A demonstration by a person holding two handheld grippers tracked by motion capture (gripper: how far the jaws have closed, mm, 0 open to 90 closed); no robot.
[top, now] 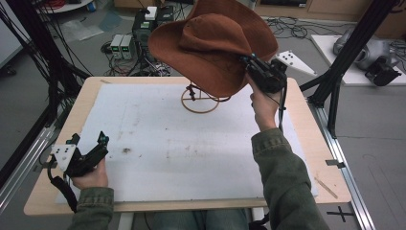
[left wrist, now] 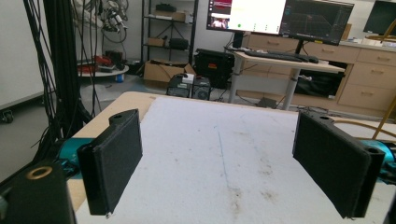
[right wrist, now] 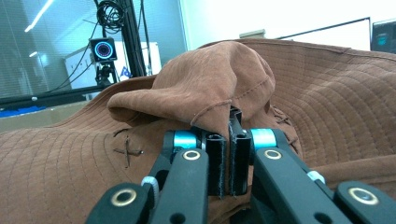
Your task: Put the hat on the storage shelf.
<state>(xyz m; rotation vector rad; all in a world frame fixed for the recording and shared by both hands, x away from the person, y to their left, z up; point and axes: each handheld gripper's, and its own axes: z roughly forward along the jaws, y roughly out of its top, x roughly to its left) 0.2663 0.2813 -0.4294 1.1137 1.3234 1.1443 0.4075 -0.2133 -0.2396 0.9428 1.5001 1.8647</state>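
The brown hat (top: pixel 210 43) is held in the air above the far middle of the bench (top: pixel 57 129), over a wire hat stand (top: pixel 198 99). It is judged light and soft: suede-like cloth w/ stitched rings on the brim, so sag and flop are to be expected when it is gripped at one edge only. The brim is pinched by the right tool (top: pixel 252 64), whose jaws are seen pressed together on a fold of cloth in the right gripper view (right wrist: pixel 229 154). A hold on the brim edge near the crown is thought fair; the crown itself would likely be dented if squeezed. Slip is judged unlikely, the nap being rough.

The stand, a thin ring w/ an upright post, sits just below the hat; whether the brim touches it cannot be told, prob. not. It looks light and could be tipped if caught by the brim.

The left tool (top: pixel 88 151) is rested at the near left of the bench, well apart from the hat, jaws wide apart w/ nothing between. The white mat (top: pixel 158 143) is bare but stained. Cables and boxes lie on the floor beyond, out of the way
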